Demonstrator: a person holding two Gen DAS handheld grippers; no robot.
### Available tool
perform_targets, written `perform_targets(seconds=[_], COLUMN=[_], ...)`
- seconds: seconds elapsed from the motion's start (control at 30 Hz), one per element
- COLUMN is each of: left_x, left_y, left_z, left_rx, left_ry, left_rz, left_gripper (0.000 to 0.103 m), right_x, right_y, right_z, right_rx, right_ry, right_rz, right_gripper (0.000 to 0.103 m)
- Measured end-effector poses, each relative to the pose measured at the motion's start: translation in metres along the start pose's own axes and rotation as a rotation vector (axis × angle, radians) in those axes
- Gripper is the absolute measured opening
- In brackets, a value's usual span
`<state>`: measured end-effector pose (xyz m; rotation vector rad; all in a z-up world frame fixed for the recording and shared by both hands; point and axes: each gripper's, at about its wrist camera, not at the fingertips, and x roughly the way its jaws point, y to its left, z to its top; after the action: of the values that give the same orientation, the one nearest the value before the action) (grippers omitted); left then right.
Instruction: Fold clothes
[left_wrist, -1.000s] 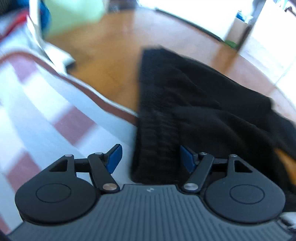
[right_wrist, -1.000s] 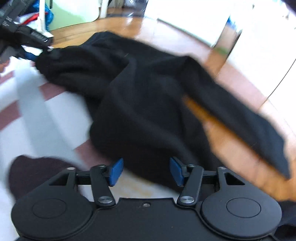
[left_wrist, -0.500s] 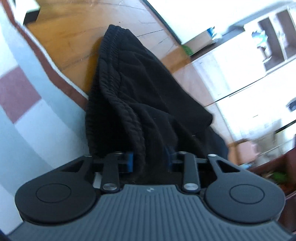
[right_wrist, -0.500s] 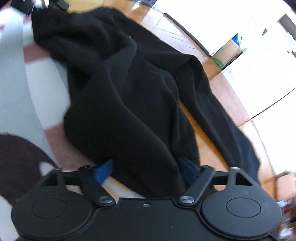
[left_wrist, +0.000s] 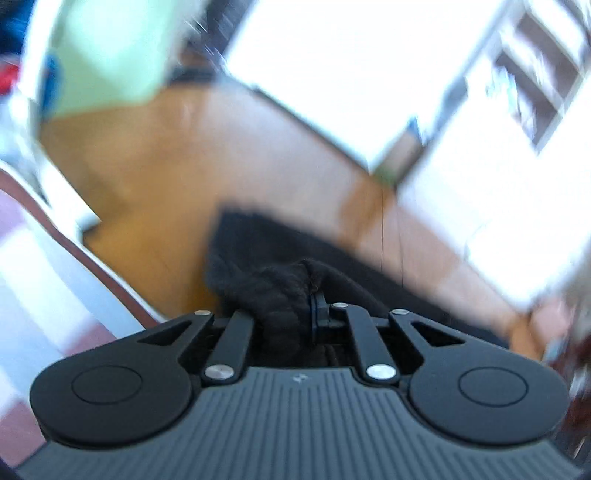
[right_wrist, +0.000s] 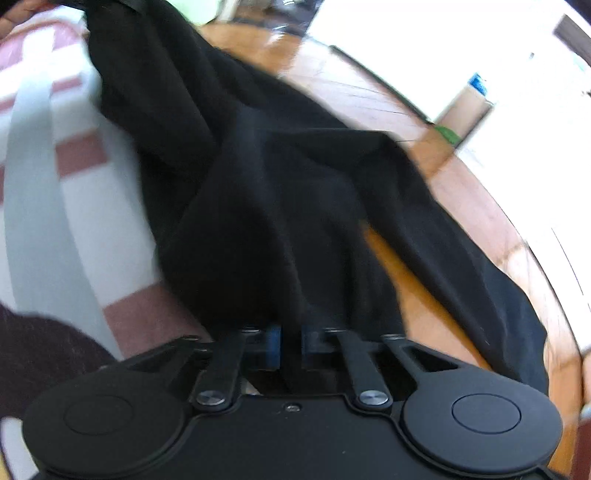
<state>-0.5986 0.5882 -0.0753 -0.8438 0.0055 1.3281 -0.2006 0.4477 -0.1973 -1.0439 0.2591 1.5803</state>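
Aloft, mid-lift: black knitted garment (right_wrist: 280, 184) stretched between two handheld grippers; left gripper (left_wrist: 286, 314) clenched on a bunched ribbed edge, jaws drawn close around the wad; right gripper (right_wrist: 290, 341) pinched tight on a thin fold, jaws nearly meeting; cloth draped partly across the red-and-white checked bedspread (right_wrist: 74, 162), partly trailing over the wooden floor (right_wrist: 469, 206); judged a spreading or carrying stage, fold unfinished; next, likely taut, even tension and a flat lay on the bedspread; no containers in view.

Both tongs (left_wrist: 286, 317) (right_wrist: 290, 341) have clamped onto the black garment (right_wrist: 258, 177).
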Motion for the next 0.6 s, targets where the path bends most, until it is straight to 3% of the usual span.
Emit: perform_targets(seconds=[0.07, 0.1, 0.17, 0.23, 0.3, 0.37, 0.6], left_x=[-0.029, -0.037, -0.029, -0.003, 0.004, -0.005, -0.055], left_y=[0.028, 0.041, 0.066, 0.097, 0.115, 0.114, 0.046], left_z=[0.009, 0.005, -0.011, -0.030, -0.038, -0.030, -0.010], left_rx=[-0.059, -0.070, -0.074, -0.134, -0.232, -0.256, 0.039], left_ry=[-0.027, -0.013, 0.121, 0.333, 0.383, 0.332, 0.041], left_rz=[-0.029, 0.001, 0.133, 0.252, 0.249, 0.214, 0.227], left_gripper=[0.009, 0.010, 0.012, 0.015, 0.015, 0.015, 0.014], right_x=[-0.024, -0.035, -0.039, -0.027, -0.021, -0.020, -0.068], right_y=[-0.011, -0.016, -0.012, 0.000, 0.015, 0.022, -0.022], right_z=[-0.004, -0.006, -0.010, -0.017, -0.029, -0.038, -0.034], right_rx=[0.071, 0.104, 0.123, 0.094, 0.034, 0.018, 0.308], right_ry=[-0.067, -0.092, -0.054, 0.037, 0.070, 0.079, -0.080], right_rz=[0.091, 0.159, 0.255, 0.344, 0.335, 0.326, 0.395], right_gripper=[0.008, 0.008, 0.008, 0.011, 0.011, 0.012, 0.007])
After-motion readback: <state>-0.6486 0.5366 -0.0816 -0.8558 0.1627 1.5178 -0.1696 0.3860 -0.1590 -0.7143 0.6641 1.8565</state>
